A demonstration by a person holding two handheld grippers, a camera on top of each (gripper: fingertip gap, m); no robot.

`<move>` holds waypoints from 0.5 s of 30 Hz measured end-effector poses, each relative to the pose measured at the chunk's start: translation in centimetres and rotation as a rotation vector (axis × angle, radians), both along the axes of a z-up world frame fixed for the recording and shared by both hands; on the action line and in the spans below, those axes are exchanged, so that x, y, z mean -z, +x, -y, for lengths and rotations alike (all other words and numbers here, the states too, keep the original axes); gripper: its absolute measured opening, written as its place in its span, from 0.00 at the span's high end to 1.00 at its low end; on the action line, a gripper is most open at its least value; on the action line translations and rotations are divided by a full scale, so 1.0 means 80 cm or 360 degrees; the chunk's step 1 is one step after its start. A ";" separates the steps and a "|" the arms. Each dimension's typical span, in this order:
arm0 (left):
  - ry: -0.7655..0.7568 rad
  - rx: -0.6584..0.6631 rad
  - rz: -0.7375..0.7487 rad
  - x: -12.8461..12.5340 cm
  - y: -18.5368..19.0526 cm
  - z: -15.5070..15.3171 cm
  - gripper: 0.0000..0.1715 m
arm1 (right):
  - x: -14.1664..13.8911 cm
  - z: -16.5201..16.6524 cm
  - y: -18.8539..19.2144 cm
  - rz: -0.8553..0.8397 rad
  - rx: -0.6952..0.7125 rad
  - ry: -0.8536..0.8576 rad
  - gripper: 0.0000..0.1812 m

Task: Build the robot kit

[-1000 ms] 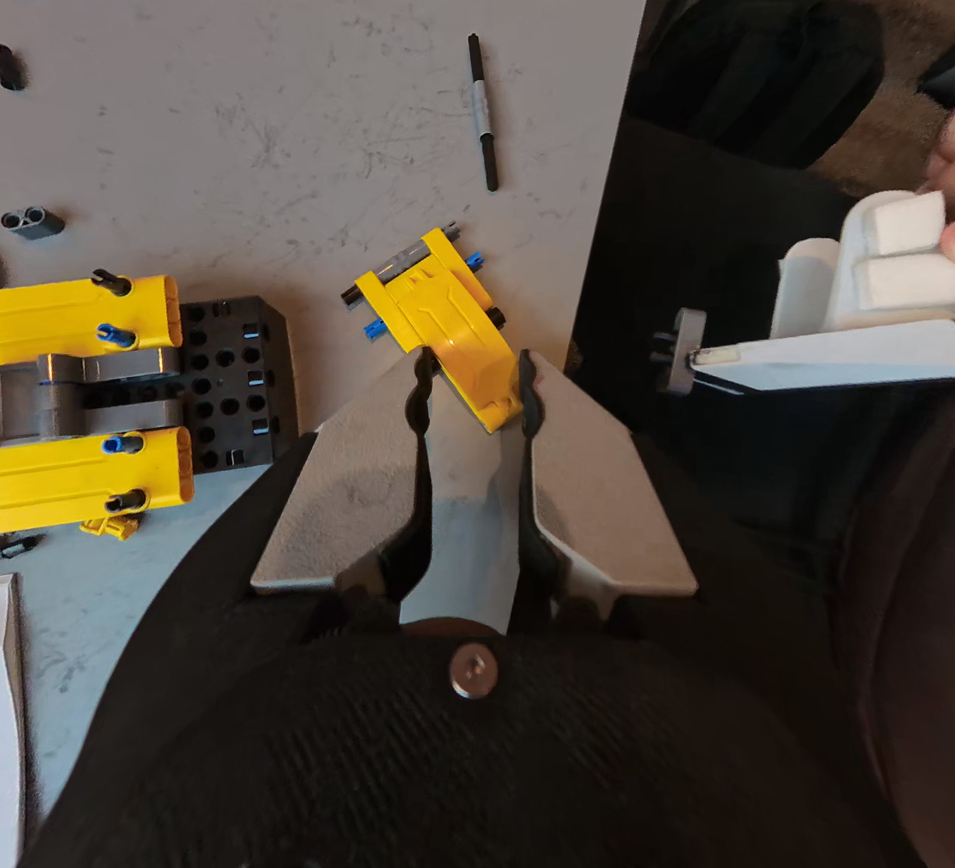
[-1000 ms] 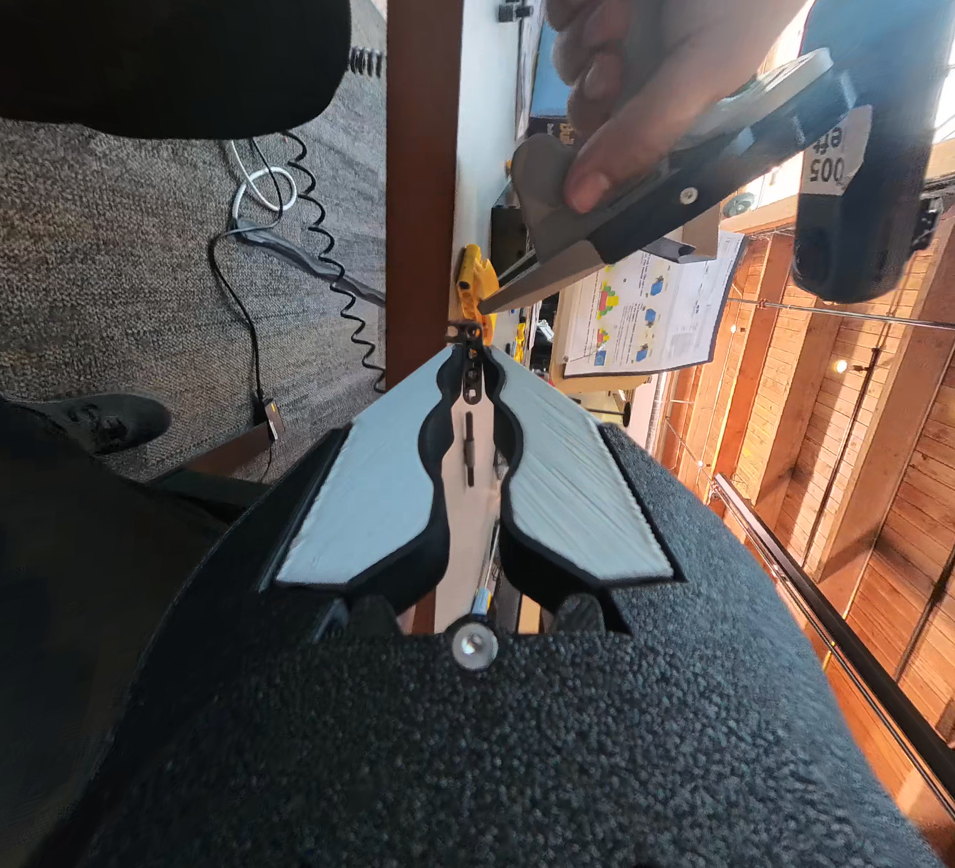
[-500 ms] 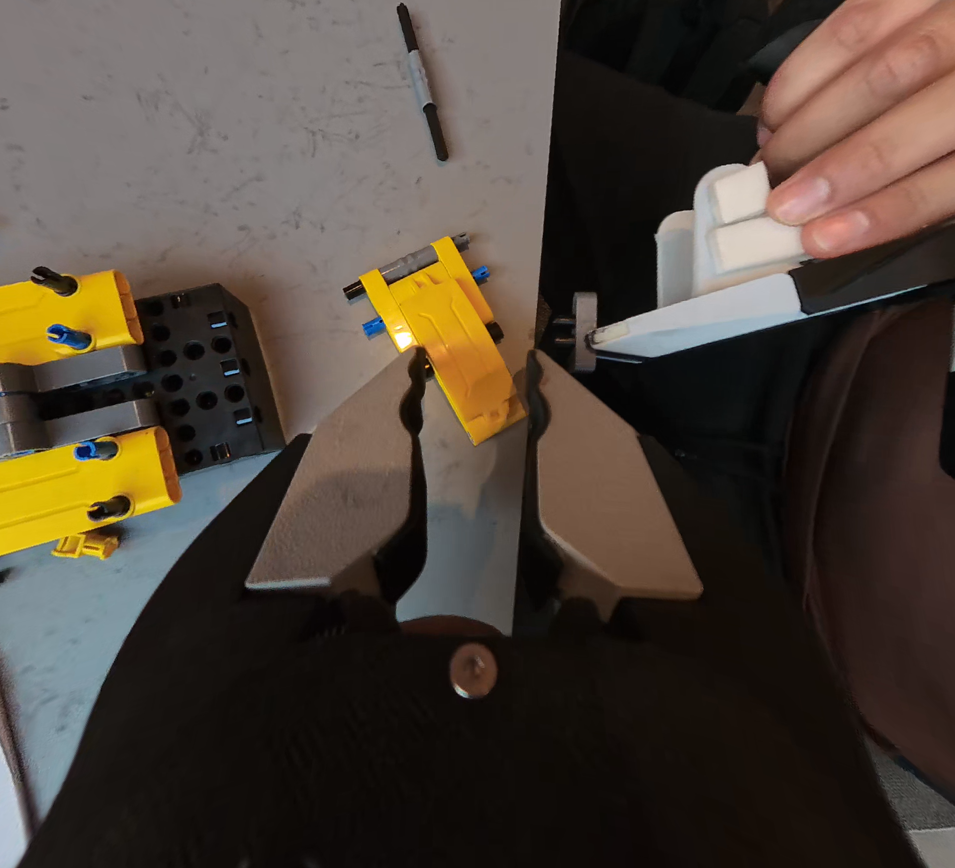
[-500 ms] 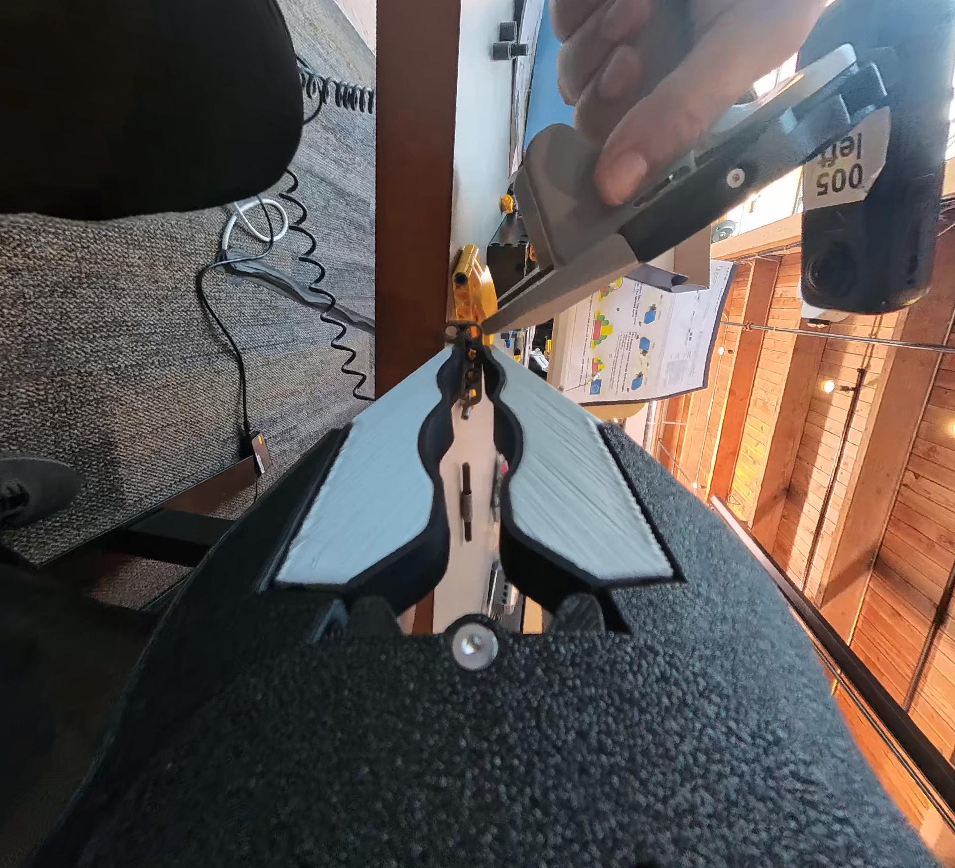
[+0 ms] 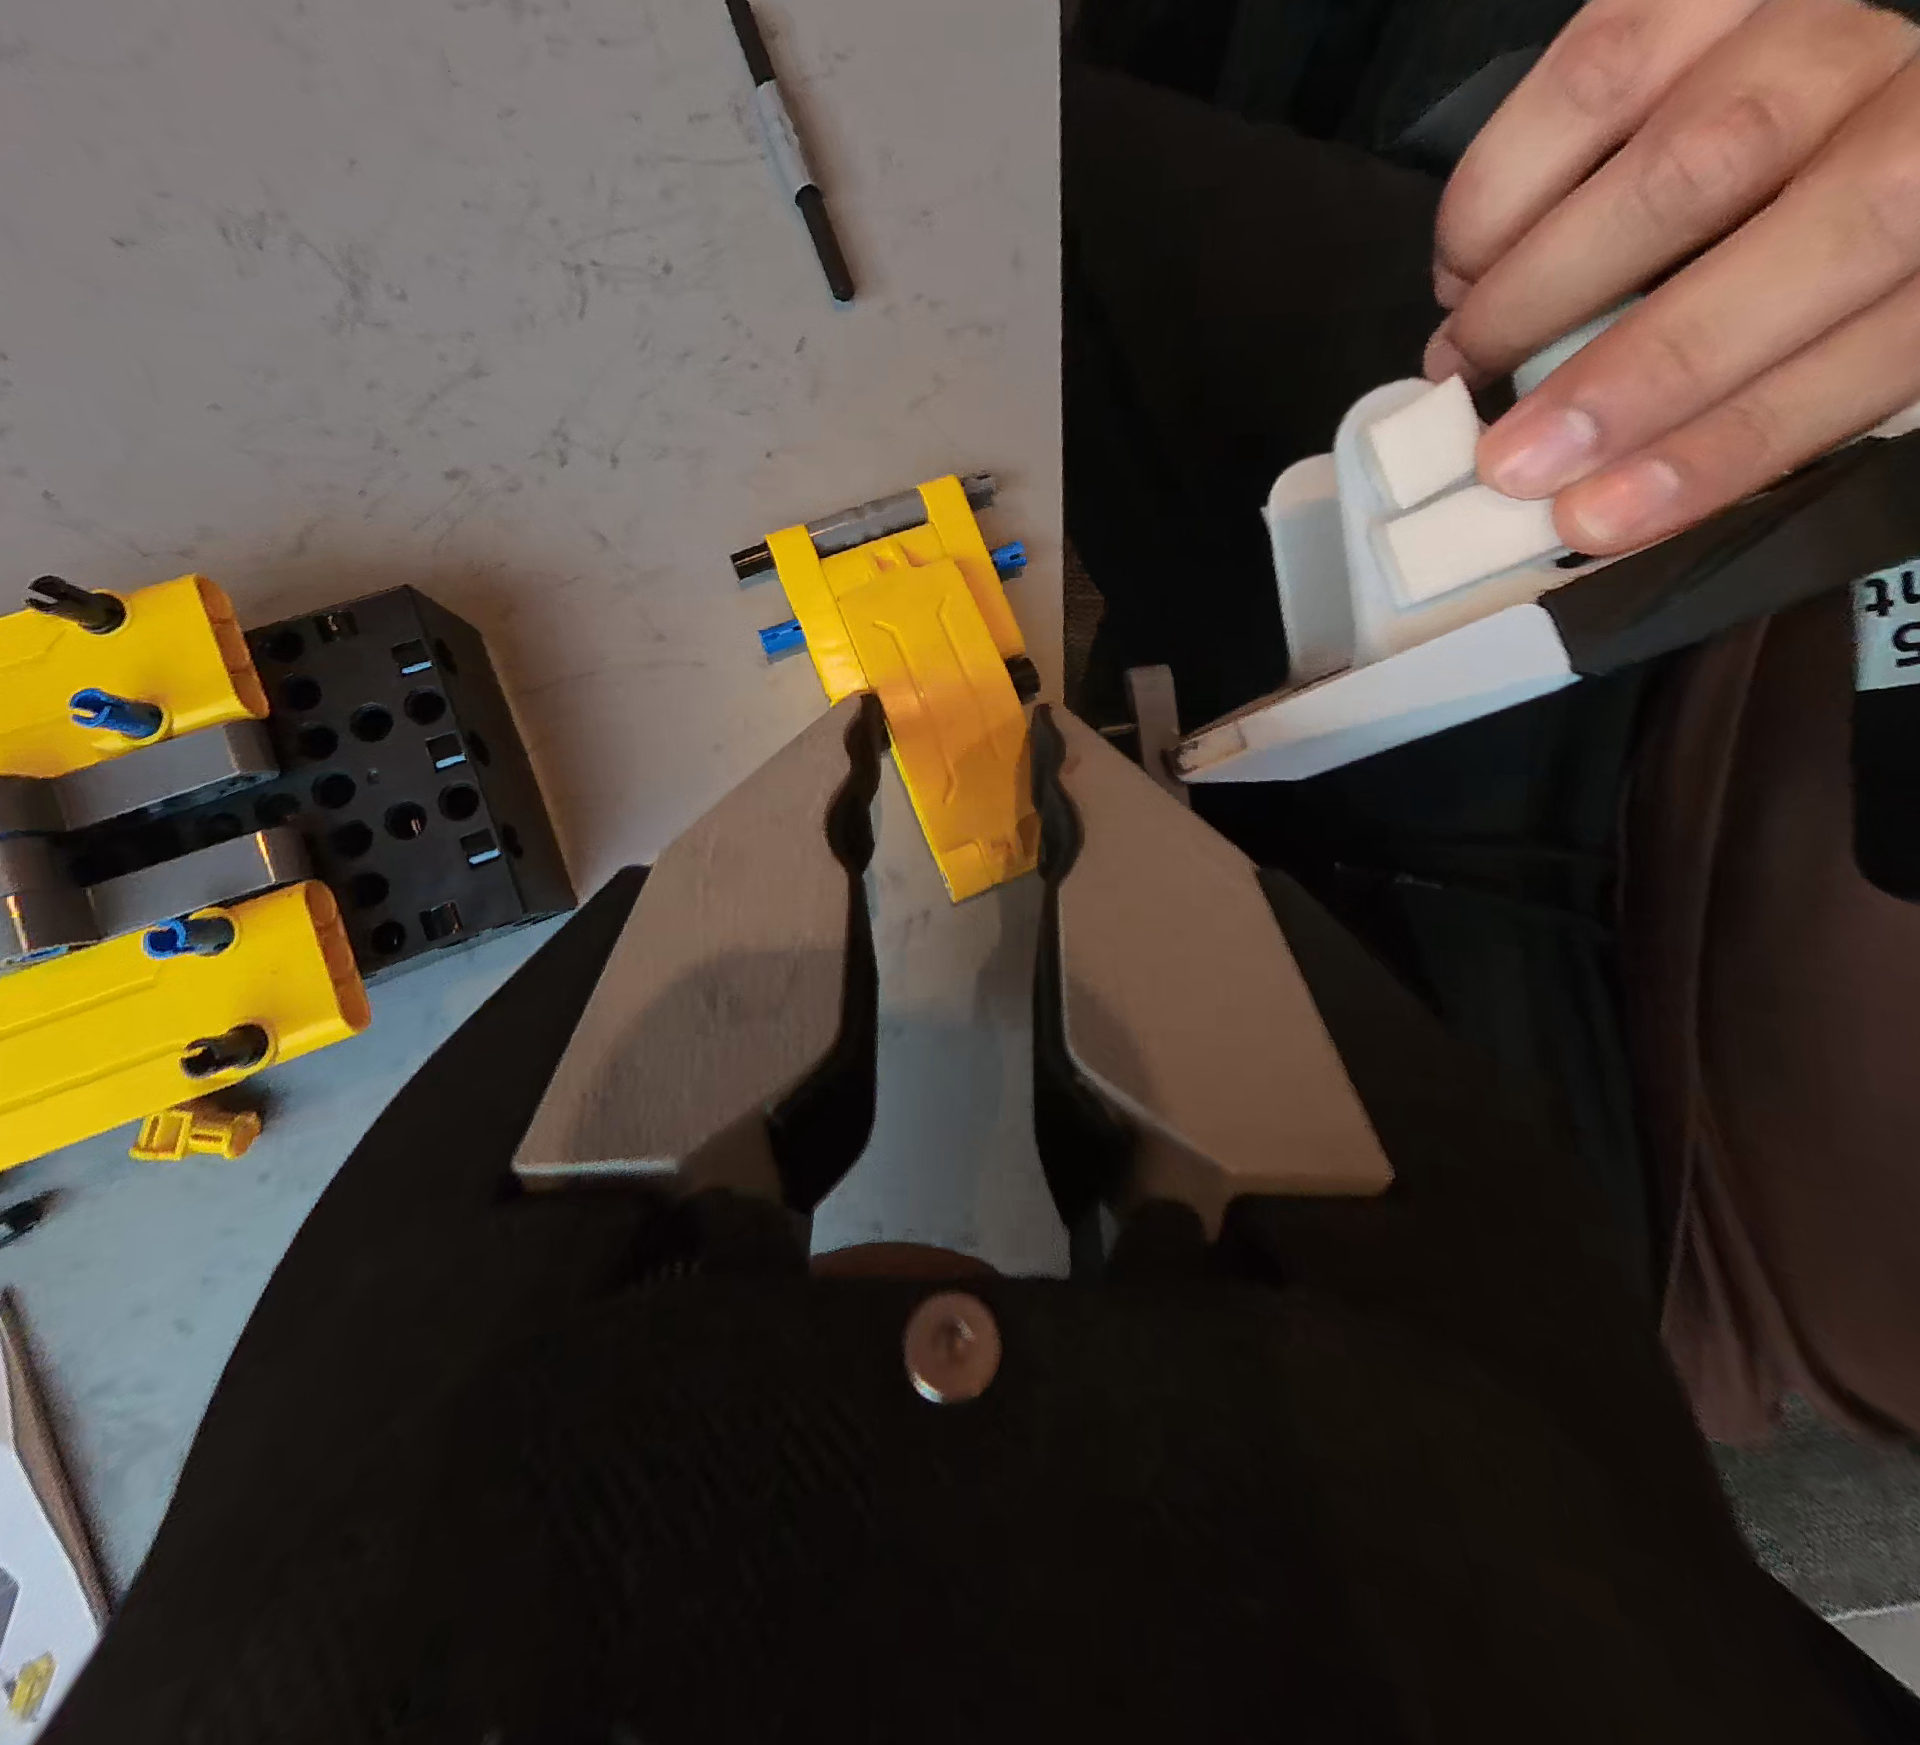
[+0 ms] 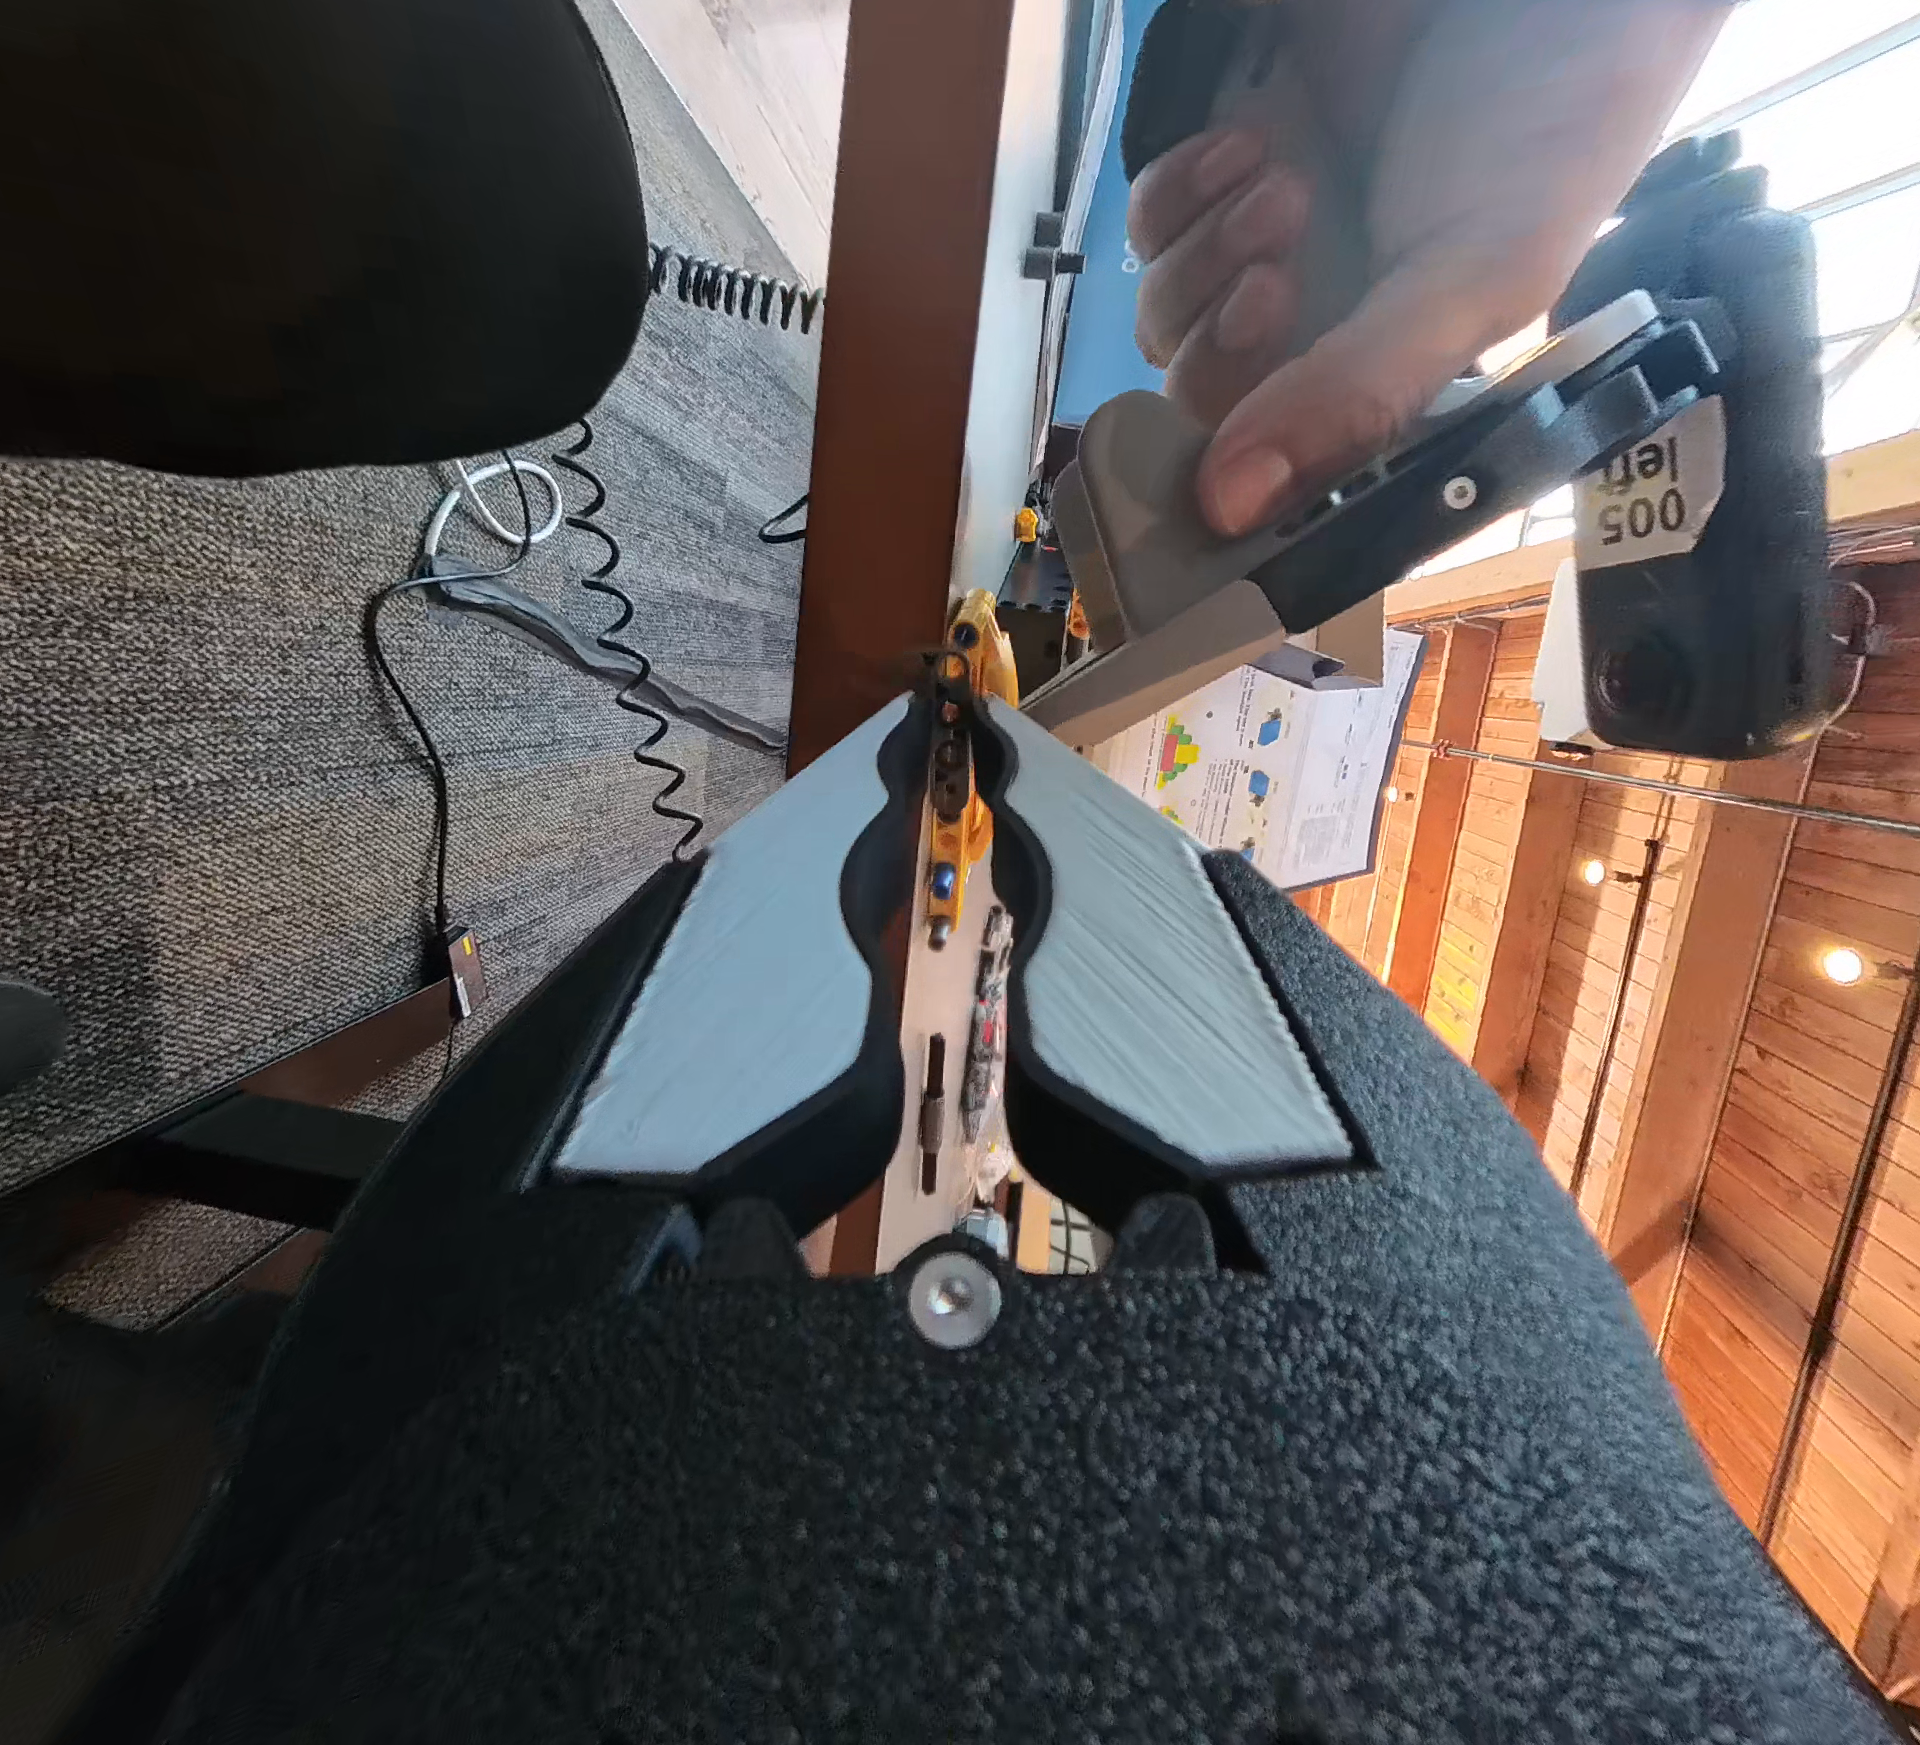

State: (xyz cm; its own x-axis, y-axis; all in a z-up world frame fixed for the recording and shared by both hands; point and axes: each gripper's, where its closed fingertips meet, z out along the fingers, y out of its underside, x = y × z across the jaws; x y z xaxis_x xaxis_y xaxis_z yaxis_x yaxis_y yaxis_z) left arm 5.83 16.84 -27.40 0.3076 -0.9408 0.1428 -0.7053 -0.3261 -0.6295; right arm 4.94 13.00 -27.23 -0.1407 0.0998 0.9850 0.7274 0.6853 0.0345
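Note:
A yellow curved panel piece (image 5: 935,687) with a grey axle and blue pins lies at the right edge of the grey table (image 5: 416,241). My left gripper (image 5: 954,739) is shut on its lower end, one finger on each side. My right gripper (image 5: 1184,755), held by a hand (image 5: 1683,261), comes in from the right beyond the table edge. It is shut on a small grey part with a black pin (image 5: 1148,713), which sits just right of the yellow piece. In the right wrist view the right gripper (image 6: 948,693) pinches this thin part (image 6: 948,750) edge-on, with the yellow piece (image 6: 982,646) just ahead.
A yellow, grey and black model (image 5: 156,864) with a black perforated block (image 5: 405,760) lies at the left. A black axle with a grey sleeve (image 5: 790,147) lies farther up the table. A small yellow connector (image 5: 192,1136) sits lower left. A black chair (image 6: 260,137) and a coiled cable (image 6: 623,635) are off the table. One gripper's finger ends stand about 4 cm off the other's. My left gripper's tips are some 12 cm from the small yellow connector (image 5: 192,1136).
My right gripper has moved in with the grey part to the table edge beside the yellow piece. My left fingers have closed a little on the yellow piece.

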 end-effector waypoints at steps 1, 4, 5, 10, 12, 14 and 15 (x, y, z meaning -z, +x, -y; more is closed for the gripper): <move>-0.0015 0.0011 0.0019 0.000 0.000 0.001 0.85 | 0.000 0.001 -0.001 -0.0002 -0.0006 0.0003 0.97; -0.0079 0.0024 0.0075 -0.003 0.000 0.004 0.85 | -0.002 0.000 -0.001 -0.0017 -0.0020 0.0008 0.97; -0.0066 0.0019 0.0089 -0.005 -0.001 0.003 0.85 | -0.003 0.000 -0.001 -0.0023 -0.0022 0.0008 0.96; 0.0004 -0.0044 0.0039 -0.008 -0.006 0.000 0.80 | -0.003 0.001 -0.001 -0.0044 -0.0049 -0.0031 0.97; 0.0002 -0.0030 -0.0015 0.001 -0.007 0.004 0.80 | -0.001 0.002 -0.004 -0.0036 -0.0079 -0.0024 0.97; 0.0011 -0.0013 -0.0020 0.005 -0.005 0.005 0.80 | -0.002 0.002 -0.007 -0.0037 -0.0116 0.0006 0.97; 0.0011 0.0000 -0.0016 0.005 -0.004 0.005 0.80 | -0.003 0.003 -0.008 -0.0040 -0.0129 0.0021 0.97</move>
